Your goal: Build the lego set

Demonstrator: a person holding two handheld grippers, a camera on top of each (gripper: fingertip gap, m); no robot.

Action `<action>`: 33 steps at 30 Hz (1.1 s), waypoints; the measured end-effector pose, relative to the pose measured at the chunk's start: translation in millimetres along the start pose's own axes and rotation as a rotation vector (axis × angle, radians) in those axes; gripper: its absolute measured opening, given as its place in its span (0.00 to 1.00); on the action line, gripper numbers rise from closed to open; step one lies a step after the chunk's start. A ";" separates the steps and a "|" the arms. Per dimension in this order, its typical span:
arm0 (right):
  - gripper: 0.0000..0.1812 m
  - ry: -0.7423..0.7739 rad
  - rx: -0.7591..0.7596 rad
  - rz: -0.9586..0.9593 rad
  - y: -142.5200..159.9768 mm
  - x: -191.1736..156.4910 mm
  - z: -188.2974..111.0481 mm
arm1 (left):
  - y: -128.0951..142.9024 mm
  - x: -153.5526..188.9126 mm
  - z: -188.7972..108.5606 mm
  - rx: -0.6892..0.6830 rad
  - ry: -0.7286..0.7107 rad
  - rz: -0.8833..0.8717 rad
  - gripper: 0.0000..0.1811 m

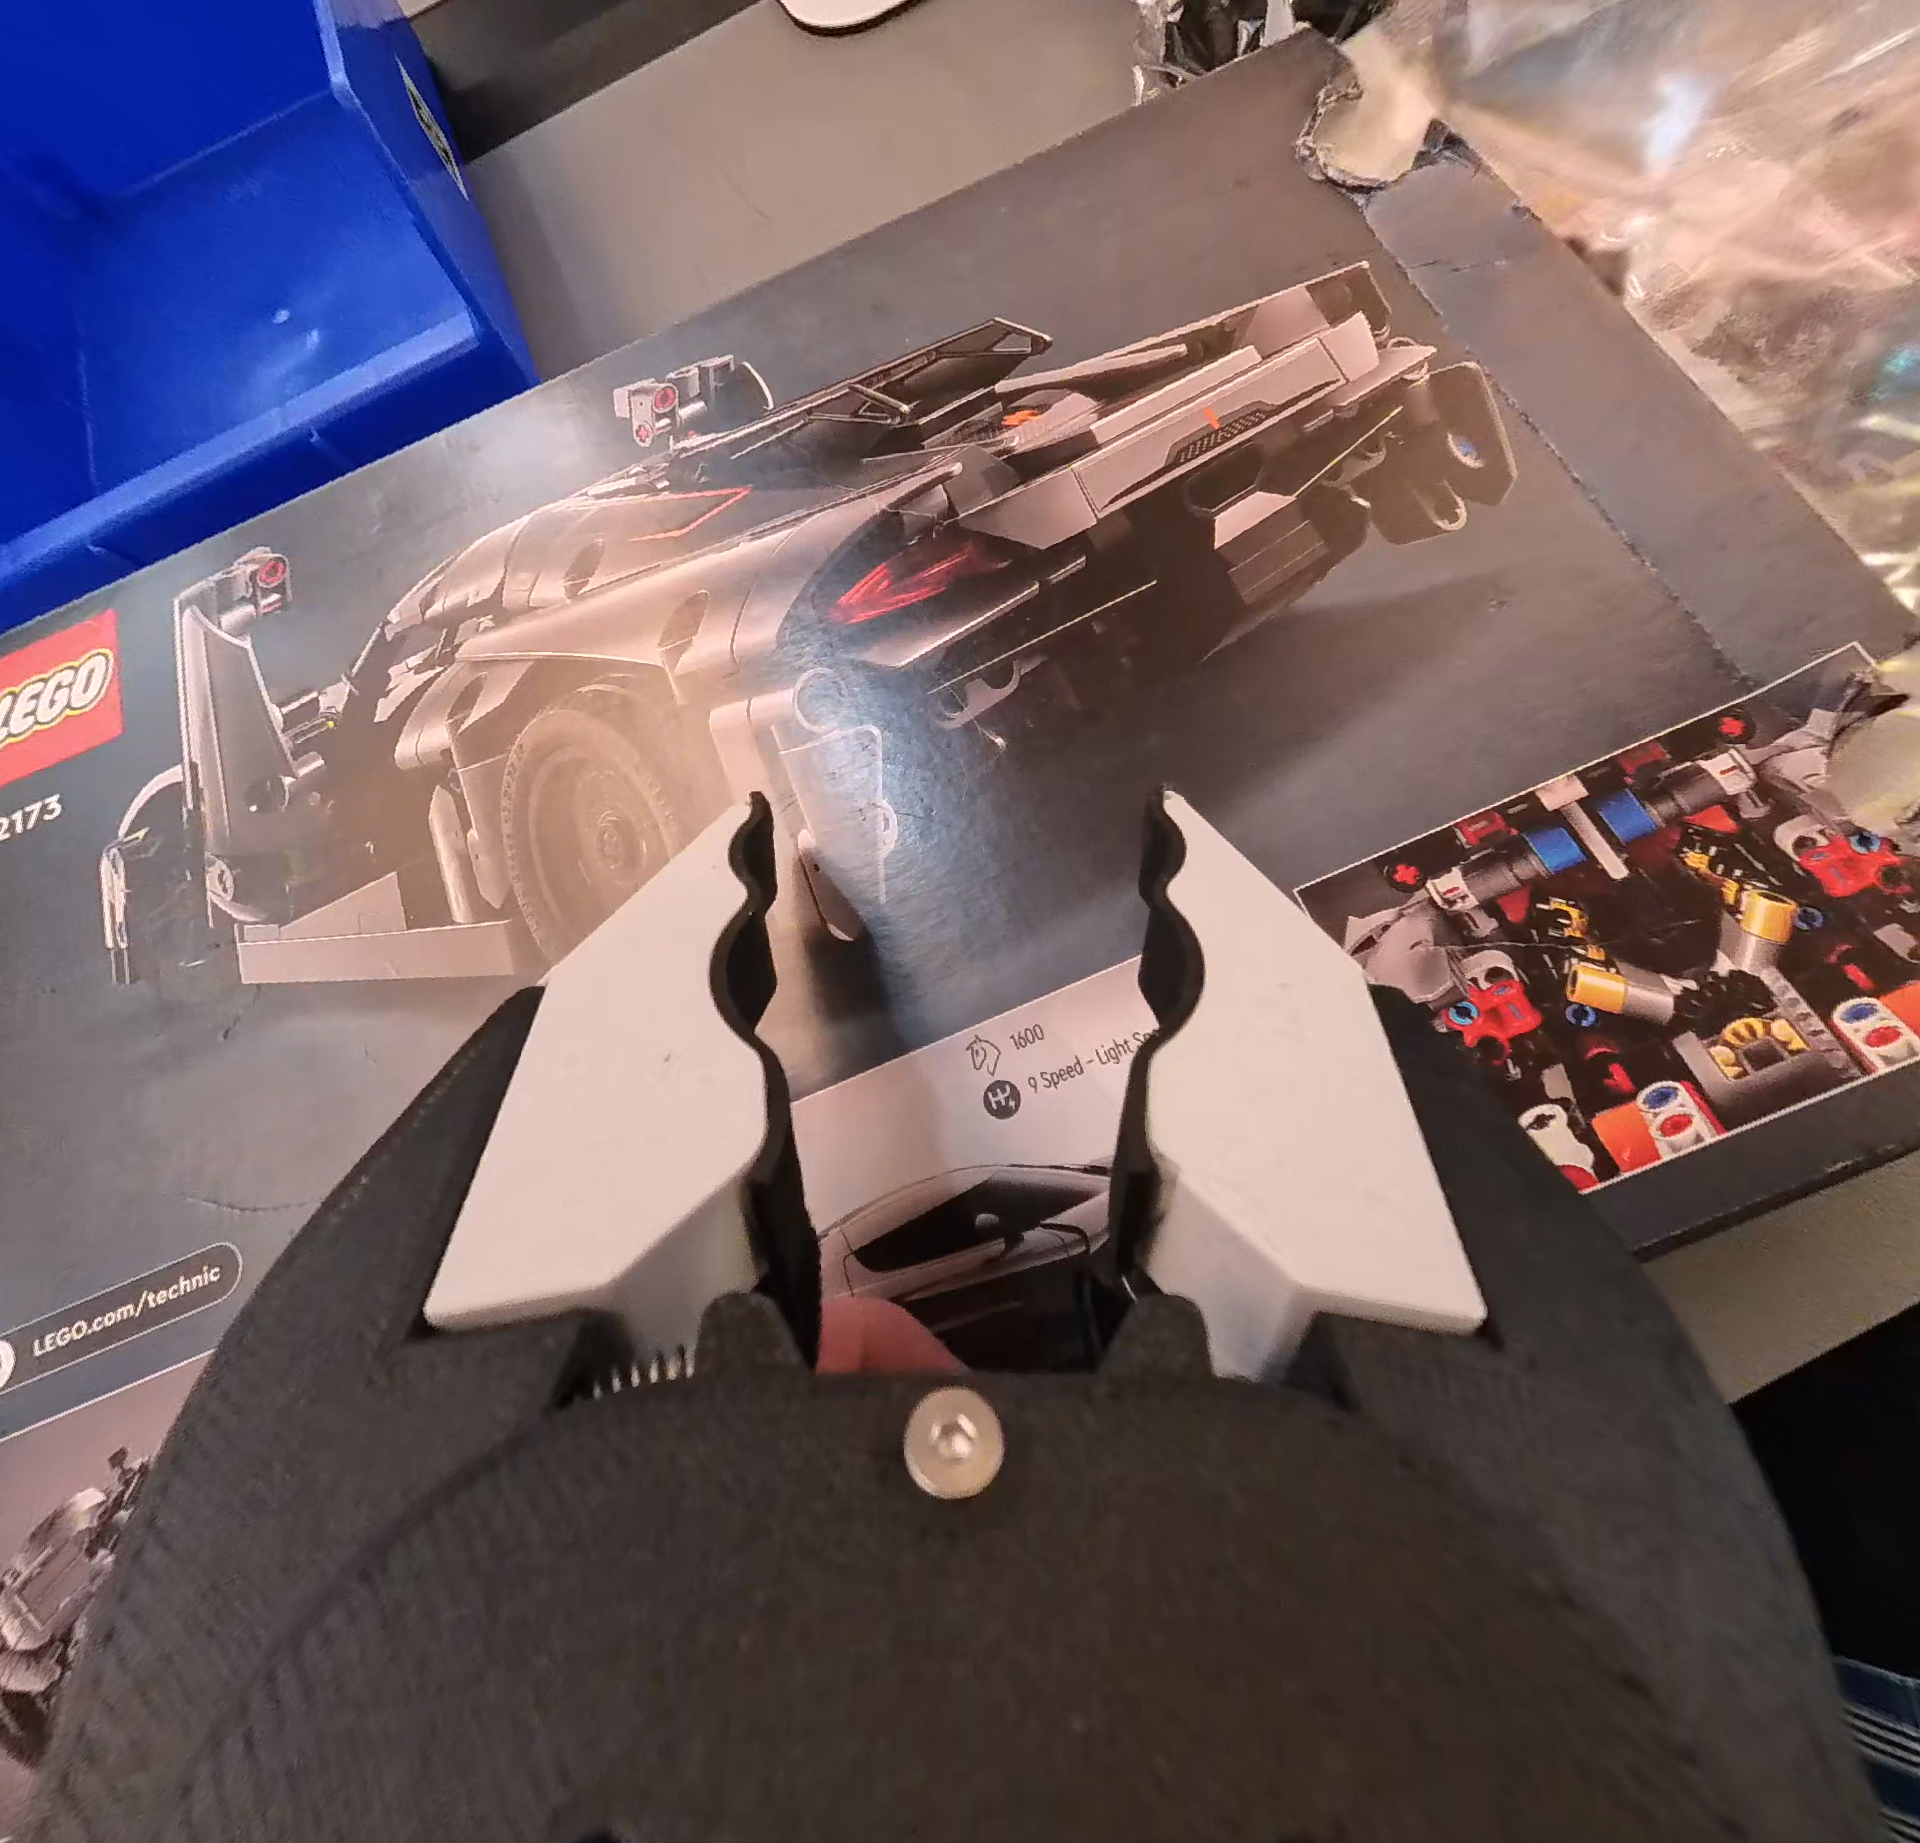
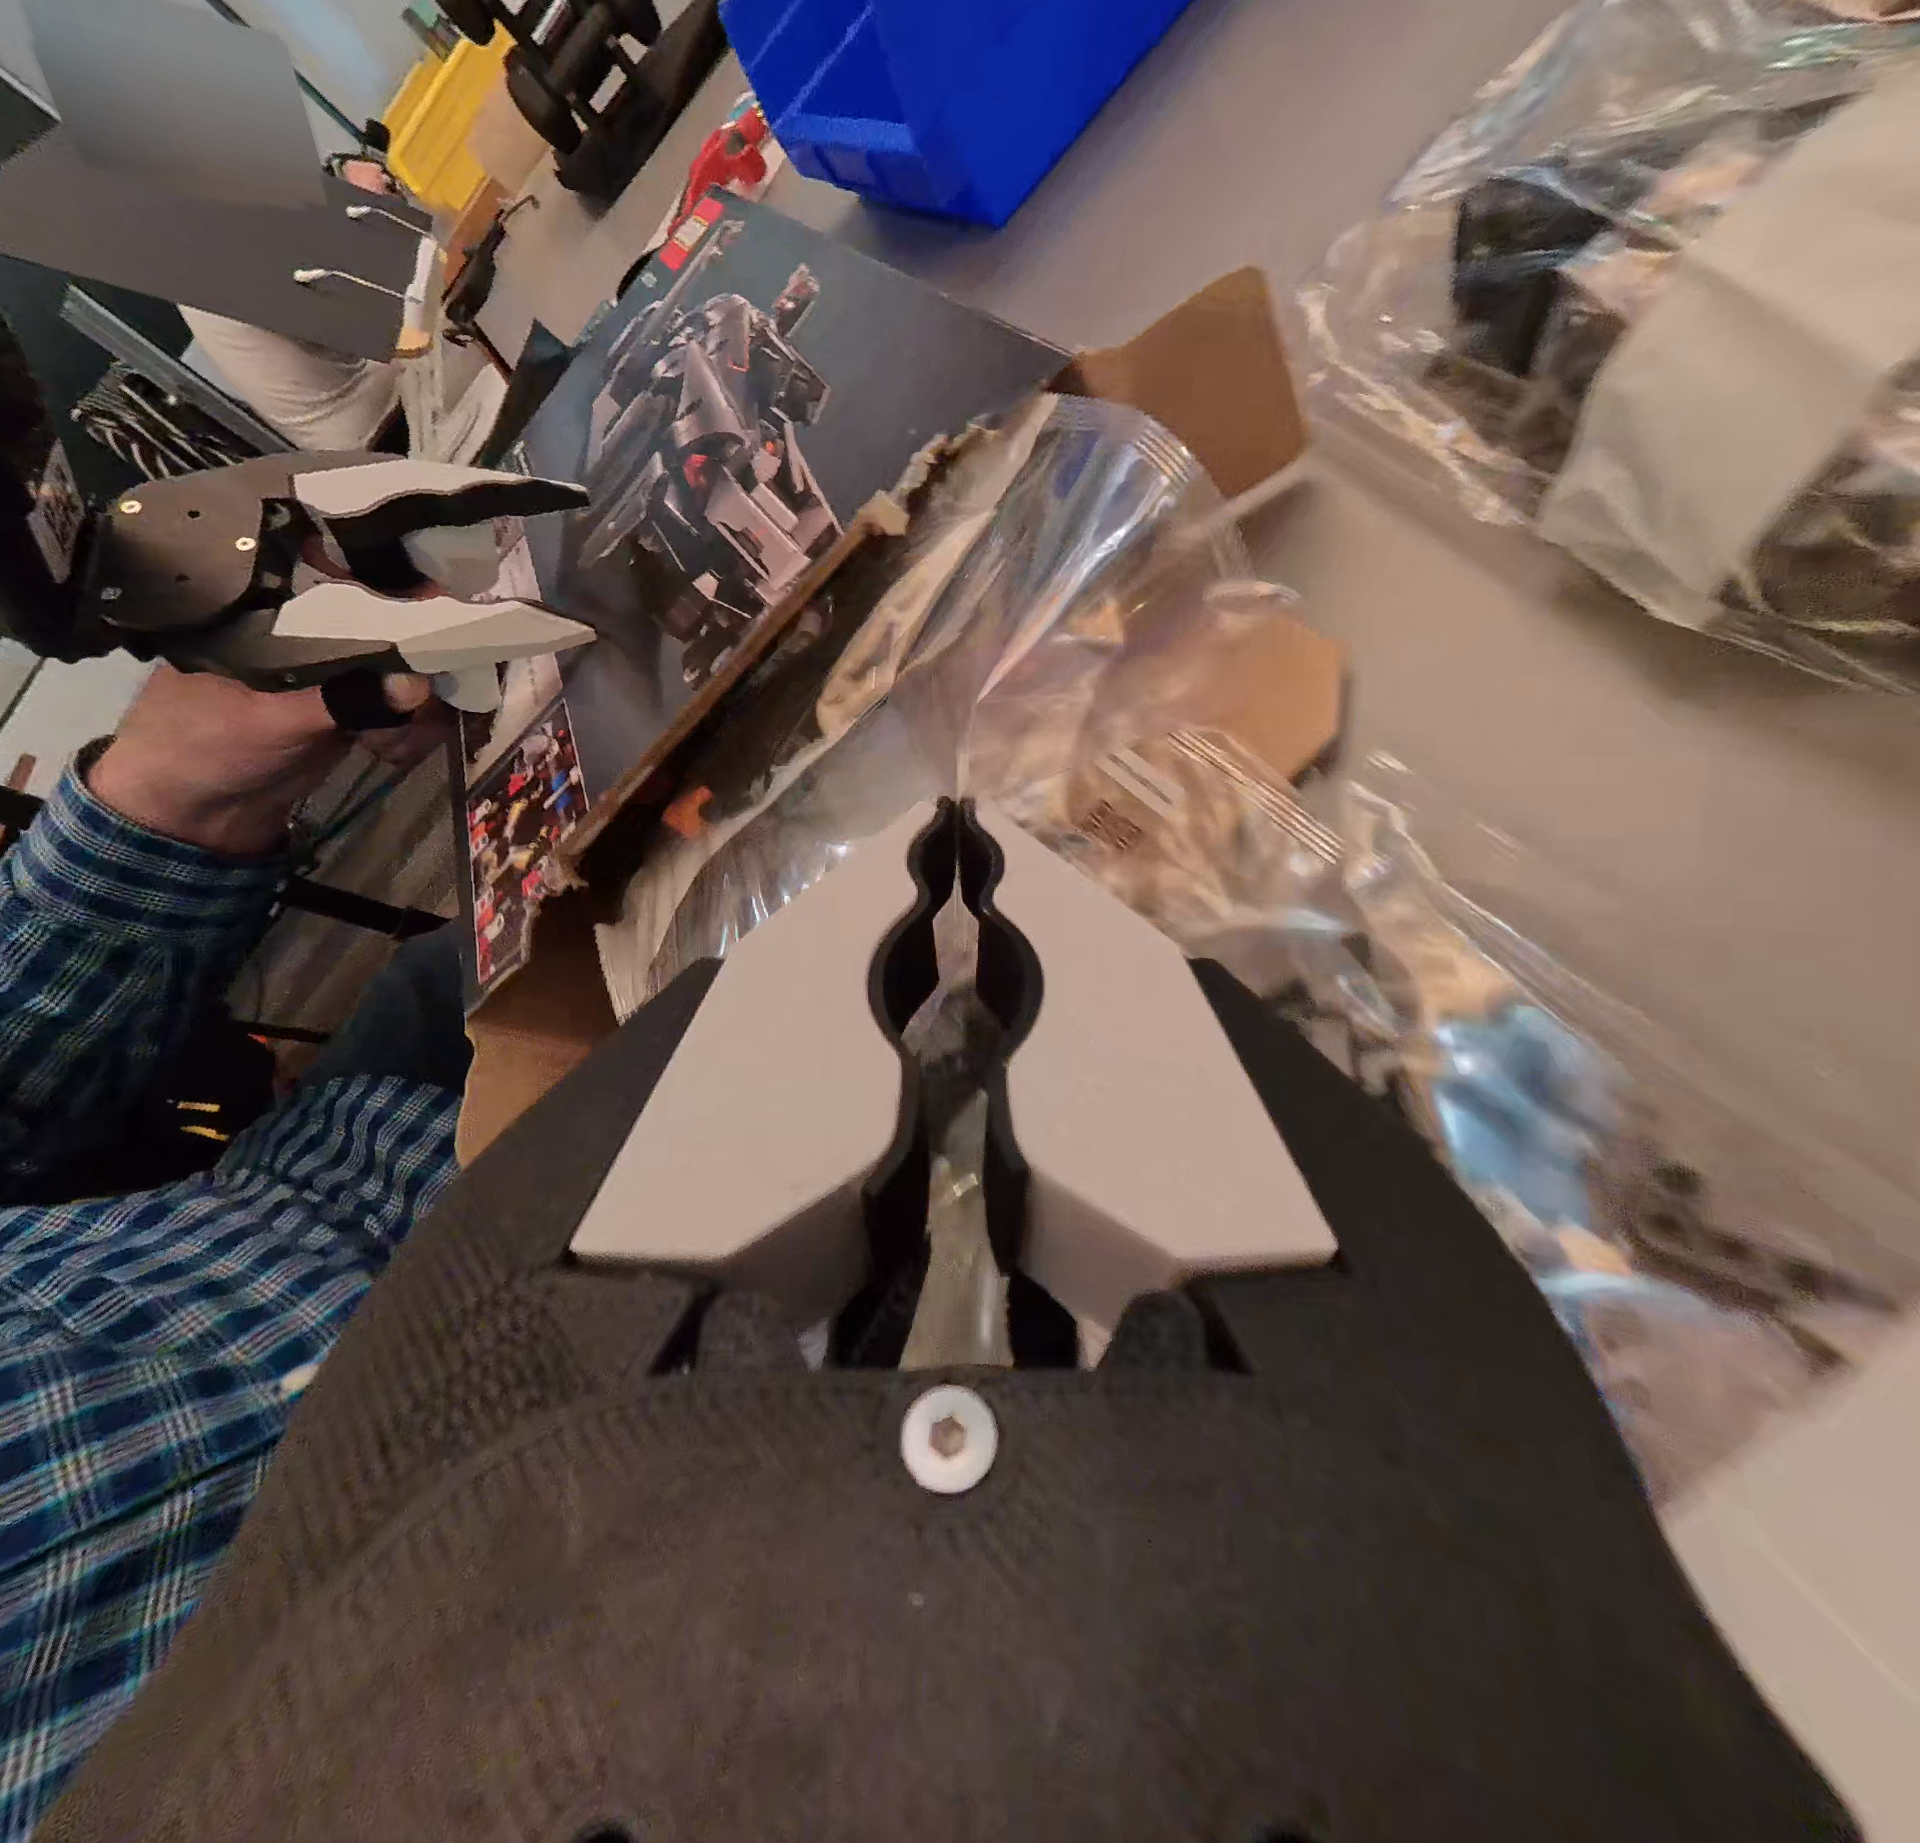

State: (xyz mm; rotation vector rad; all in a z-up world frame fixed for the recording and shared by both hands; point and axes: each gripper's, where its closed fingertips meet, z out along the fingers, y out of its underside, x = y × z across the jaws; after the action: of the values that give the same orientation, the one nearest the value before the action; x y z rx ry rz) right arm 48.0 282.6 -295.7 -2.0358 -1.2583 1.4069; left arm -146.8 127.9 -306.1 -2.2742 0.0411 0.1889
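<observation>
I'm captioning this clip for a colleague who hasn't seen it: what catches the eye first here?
The set's box, printed with a grey car, lies flat on the table under the open left gripper. The right gripper is shut on a clear plastic bag at the box's torn end. A blue bin stands behind the box.

The Lego box [image 1: 1039,567] lies flat on the tabletop [image 1: 665,141], its picture face up. A storage bin [image 1: 208,235] stands on the tabletop just past the box's far left corner. Plastic bags of parts [image 1: 1714,183] lie over the box's far right corner and beyond it. The left gripper [image 1: 961,817] hangs above the box's near edge. In the right wrist view, the right gripper [image 2: 954,806] meets a bag [image 2: 1122,588] that lies at the box's torn open end [image 2: 727,692], with another bag [image 2: 1662,339] further right on the tabletop.
</observation>
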 end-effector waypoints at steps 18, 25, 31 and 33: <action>0.22 0.471 -0.132 -0.040 35.6 120.5 -145.9 | -6.2 4.1 1.7 -0.023 -0.013 0.063 0.37; 0.46 0.375 -0.197 -0.609 47.7 -0.9 -99.8 | -9.1 12.5 1.6 -0.022 0.001 0.092 0.37; 0.34 0.548 -0.389 -1.042 97.5 -13.9 -40.7 | -9.3 16.9 1.4 -0.006 0.018 0.087 0.37; 0.15 0.661 -0.379 -1.123 93.9 -1.6 -38.0 | -8.9 17.0 0.9 0.000 0.018 0.084 0.37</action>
State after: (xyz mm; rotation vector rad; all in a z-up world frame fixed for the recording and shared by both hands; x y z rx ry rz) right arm 124.6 237.8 -344.6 -1.2947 -1.8967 -0.0126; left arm -129.3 134.9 -302.5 -2.2756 0.1458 0.2121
